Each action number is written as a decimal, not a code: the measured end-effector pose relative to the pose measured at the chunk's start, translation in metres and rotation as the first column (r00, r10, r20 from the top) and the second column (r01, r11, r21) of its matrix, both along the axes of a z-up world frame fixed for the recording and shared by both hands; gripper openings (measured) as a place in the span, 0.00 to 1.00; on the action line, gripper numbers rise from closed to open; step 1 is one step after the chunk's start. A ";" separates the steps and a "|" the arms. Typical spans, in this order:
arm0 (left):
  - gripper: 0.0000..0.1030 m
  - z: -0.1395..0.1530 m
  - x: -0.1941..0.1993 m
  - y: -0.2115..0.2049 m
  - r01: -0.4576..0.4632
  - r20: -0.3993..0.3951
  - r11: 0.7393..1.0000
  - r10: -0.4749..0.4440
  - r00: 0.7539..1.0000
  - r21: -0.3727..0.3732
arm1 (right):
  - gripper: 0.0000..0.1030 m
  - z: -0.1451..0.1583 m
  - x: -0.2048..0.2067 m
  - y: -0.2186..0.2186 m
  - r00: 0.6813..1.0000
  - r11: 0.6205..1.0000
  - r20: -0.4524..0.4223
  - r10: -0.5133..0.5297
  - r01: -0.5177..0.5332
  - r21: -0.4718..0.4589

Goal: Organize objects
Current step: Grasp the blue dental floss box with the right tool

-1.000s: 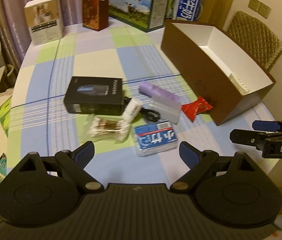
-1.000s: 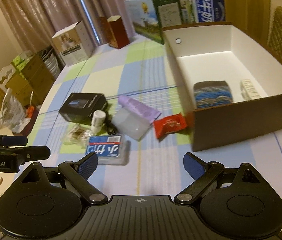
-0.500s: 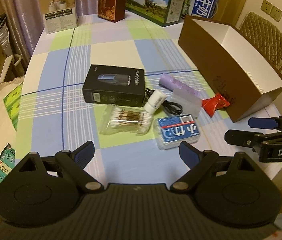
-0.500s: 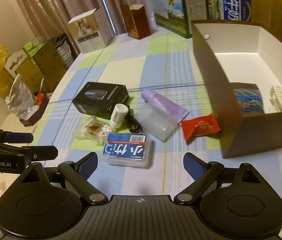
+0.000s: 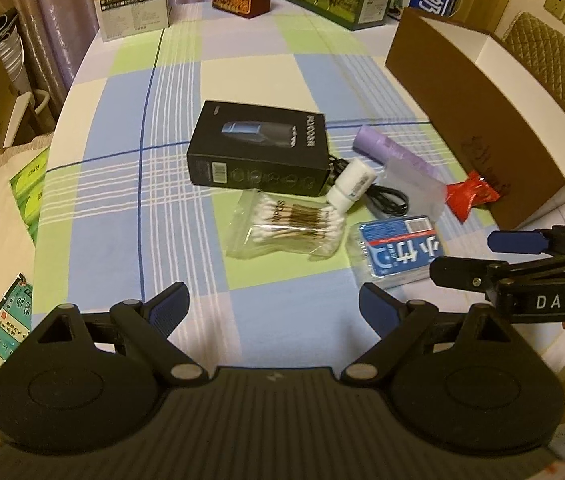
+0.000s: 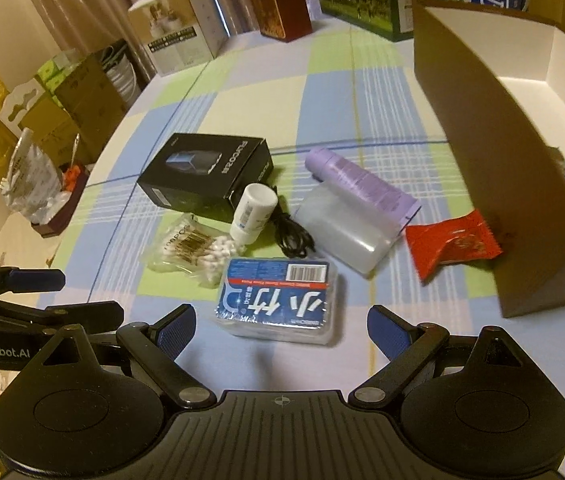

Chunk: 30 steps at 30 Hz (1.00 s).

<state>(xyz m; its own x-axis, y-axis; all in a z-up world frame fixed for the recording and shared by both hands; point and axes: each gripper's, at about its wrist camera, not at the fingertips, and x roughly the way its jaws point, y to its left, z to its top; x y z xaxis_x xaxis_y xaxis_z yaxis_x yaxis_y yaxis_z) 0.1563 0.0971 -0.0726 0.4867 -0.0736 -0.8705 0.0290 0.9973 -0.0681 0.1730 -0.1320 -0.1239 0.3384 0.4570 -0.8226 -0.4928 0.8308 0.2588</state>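
Brown box [image 6: 482, 152], white inside – right side of the checked table [image 5: 242, 60]. Black carton [image 5: 260, 148], purple roll [image 6: 356, 184], blue-labelled clear pack [image 6: 278, 300], red packet [image 6: 452, 242], cotton swabs [image 5: 290, 226], white bottle [image 6: 252, 210] – clustered beside it. Left gripper [image 5: 272, 306] and right gripper [image 6: 280, 330]: angled down over the cluster, jaws wide, empty. Lettering: "DAS", "GenRobot.AI".

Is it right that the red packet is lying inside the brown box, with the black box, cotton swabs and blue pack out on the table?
Not quite. The red packet lies on the table, outside the brown box, against its outer wall, as the right wrist view shows. The rest holds: the black box, cotton swabs and blue pack are out on the table.
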 end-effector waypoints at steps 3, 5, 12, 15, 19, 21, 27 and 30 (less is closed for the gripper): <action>0.87 -0.007 0.004 0.004 -0.002 -0.014 1.000 0.002 1.000 0.016 | 0.88 -0.007 0.004 0.009 1.000 1.000 -0.014 -0.004 0.004 -0.014; 0.87 -0.011 0.006 0.008 0.000 -0.025 1.000 0.000 1.000 0.018 | 0.88 -0.012 0.005 0.015 1.000 1.000 -0.020 -0.008 0.007 -0.027; 0.87 -0.023 0.017 0.020 -0.001 -0.049 1.000 0.002 0.999 0.024 | 0.88 -0.026 0.012 0.032 0.999 0.997 -0.037 -0.025 0.023 -0.074; 0.87 -0.027 0.021 0.025 -0.001 -0.058 1.000 0.003 0.998 0.024 | 0.87 -0.032 0.014 0.038 0.999 0.995 -0.040 -0.033 0.029 -0.093; 0.87 -0.031 0.026 0.028 0.006 -0.064 1.000 -0.005 0.998 0.027 | 0.87 -0.038 0.018 0.043 0.998 0.992 -0.046 -0.048 0.043 -0.116; 0.87 -0.032 0.028 0.028 0.012 -0.065 1.000 -0.011 0.998 0.026 | 0.86 -0.040 0.020 0.042 0.997 0.991 -0.045 -0.058 0.052 -0.127; 0.87 -0.036 0.034 0.026 0.041 -0.075 0.999 -0.040 0.996 0.011 | 0.82 -0.039 0.019 0.040 0.997 0.990 -0.046 -0.066 0.059 -0.130; 0.87 -0.037 0.039 0.023 0.064 -0.069 0.998 -0.064 0.996 -0.001 | 0.82 -0.036 0.019 0.031 0.994 0.984 -0.045 -0.095 0.088 -0.153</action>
